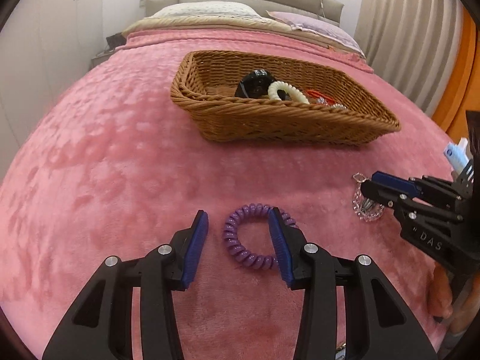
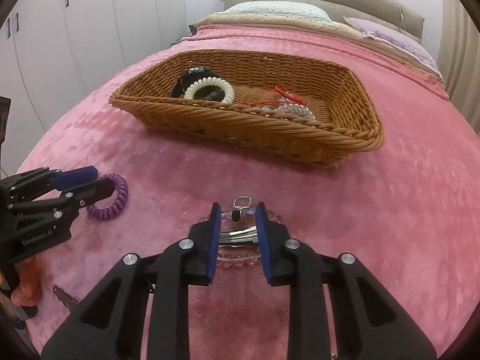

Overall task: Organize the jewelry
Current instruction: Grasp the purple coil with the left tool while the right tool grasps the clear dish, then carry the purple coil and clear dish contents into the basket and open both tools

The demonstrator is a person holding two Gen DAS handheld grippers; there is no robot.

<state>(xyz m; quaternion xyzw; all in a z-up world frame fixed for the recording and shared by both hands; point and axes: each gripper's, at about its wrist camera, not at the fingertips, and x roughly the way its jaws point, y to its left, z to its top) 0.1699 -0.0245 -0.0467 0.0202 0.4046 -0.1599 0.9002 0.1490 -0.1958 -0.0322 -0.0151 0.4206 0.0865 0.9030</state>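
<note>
Basket [image 2: 270, 138] holds four pieces; two lie on blanket [image 1: 105, 165].

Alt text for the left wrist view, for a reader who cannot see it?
The open left gripper straddles one side of a purple spiral hair tie on a pink blanket. Beyond sits a wicker basket of jewelry; at right, the right gripper hovers over a clear beaded bracelet.

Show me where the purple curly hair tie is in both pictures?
Left wrist: purple hair tie low centre, between the open left gripper fingers.
Right wrist: purple hair tie far left, by the left gripper.
Shared landmark: wicker basket behind it.
</note>
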